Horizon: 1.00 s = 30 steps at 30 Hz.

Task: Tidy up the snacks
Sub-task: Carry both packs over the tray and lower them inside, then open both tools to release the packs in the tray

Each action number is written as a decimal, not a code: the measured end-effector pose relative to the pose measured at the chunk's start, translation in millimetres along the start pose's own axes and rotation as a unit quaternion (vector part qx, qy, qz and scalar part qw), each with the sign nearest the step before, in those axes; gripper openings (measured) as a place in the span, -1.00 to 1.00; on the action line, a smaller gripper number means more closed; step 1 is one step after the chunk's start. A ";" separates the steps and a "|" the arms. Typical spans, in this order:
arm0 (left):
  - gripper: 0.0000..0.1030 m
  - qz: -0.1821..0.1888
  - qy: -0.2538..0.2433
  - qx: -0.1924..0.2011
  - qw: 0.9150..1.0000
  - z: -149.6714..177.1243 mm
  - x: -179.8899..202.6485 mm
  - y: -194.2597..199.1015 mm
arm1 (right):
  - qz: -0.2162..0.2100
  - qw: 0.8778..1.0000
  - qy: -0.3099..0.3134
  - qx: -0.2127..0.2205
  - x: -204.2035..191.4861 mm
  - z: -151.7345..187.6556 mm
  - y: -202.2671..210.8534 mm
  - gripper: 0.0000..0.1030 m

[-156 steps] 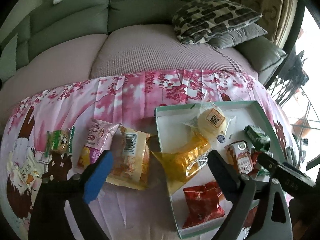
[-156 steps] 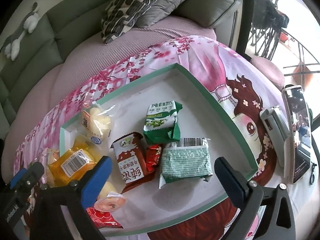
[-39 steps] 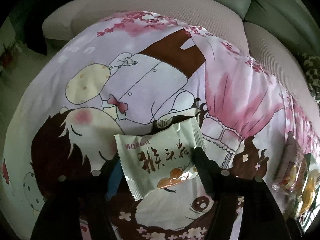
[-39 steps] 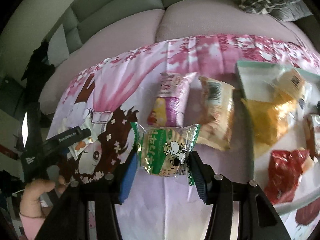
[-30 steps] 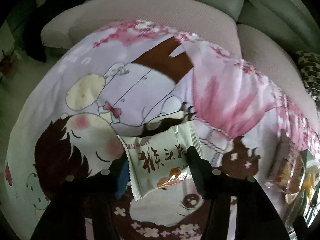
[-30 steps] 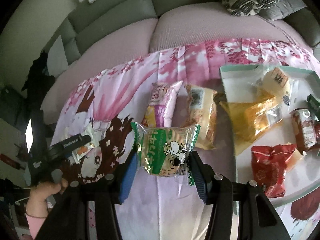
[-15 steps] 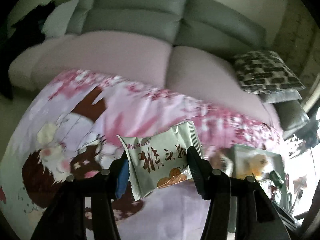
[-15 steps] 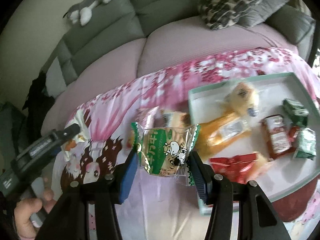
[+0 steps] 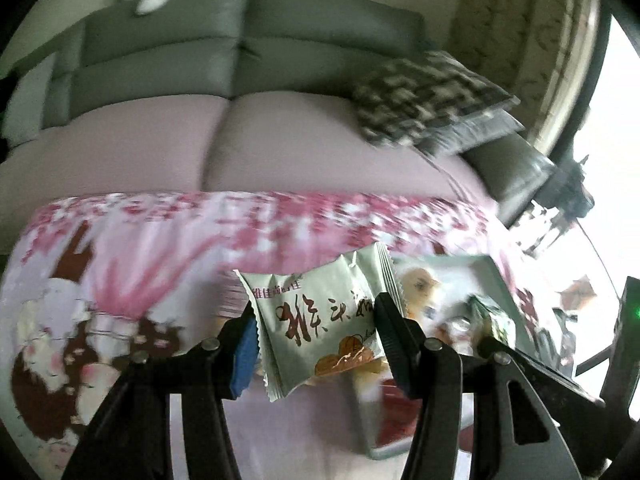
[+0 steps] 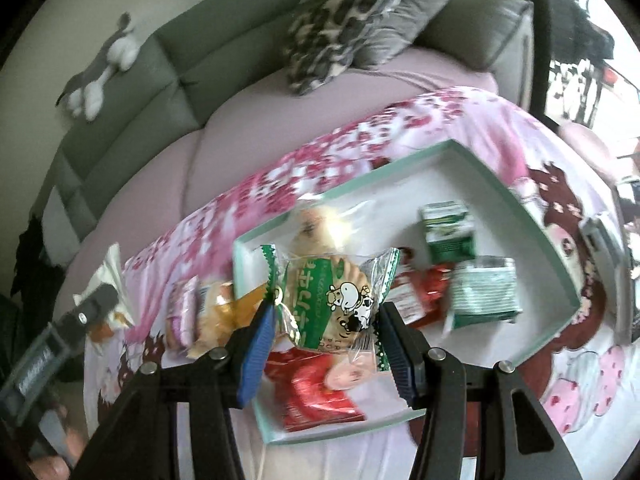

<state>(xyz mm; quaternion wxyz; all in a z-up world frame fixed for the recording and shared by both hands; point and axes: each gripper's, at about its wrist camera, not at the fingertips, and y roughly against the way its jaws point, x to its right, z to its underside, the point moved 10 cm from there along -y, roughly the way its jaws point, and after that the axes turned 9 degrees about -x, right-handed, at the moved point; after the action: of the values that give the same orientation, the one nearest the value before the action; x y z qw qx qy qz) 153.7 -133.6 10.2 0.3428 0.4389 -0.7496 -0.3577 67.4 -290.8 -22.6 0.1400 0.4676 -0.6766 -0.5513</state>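
Both grippers have swung off the far-left end of the worktop and now face the tray, each carrying a snack. A second ago the left wrist view showed only the cartoon cloth under its packet; now the sofa, the cushions and the mint-rimmed tray are in sight. The right wrist view has shifted from the loose packets on the cloth to sitting nearly over the tray. Meaning for the task, as a judgement: pickup is done for both, transport is under way, drop-off into the tray is the step left.

Left gripper: jaws clamped on the pale green packet, pinched at its two side edges, the packet's top sticking up past the jaws. It hangs above the cloth, left of the tray, not over it yet.

Right gripper: jaws clamped on the green cow-print snack, gripped across its crimped ends. It hangs over the tray's near-left corner, above the red packet already lying inside.

Tray also holds green biscuit packs and a yellow bun; free white floor shows at its far side. Two packets lie on the pink cloth left of the tray, not yet sorted. Motion blur in both views.
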 end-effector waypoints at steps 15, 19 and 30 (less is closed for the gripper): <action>0.10 0.032 -0.116 -0.048 0.992 34.9 108.6 -55.9 | 0.028 0.996 -0.079 0.012 73.0 -11.7 10.1 0.10; 0.11 0.030 -0.126 -0.054 0.990 39.3 113.8 -62.7 | 0.024 0.997 -0.077 0.006 71.7 -10.6 6.0 0.11; 0.17 0.030 -0.127 -0.060 0.990 41.4 116.4 -67.8 | 0.022 0.997 -0.076 -0.001 70.8 -8.6 -0.4 0.12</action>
<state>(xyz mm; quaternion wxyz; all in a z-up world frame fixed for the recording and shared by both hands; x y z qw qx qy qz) 103.2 -253.2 -44.3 0.2807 0.3460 -0.7773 -0.4442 36.6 -351.8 -43.0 0.1009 0.4089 -0.6947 -0.5831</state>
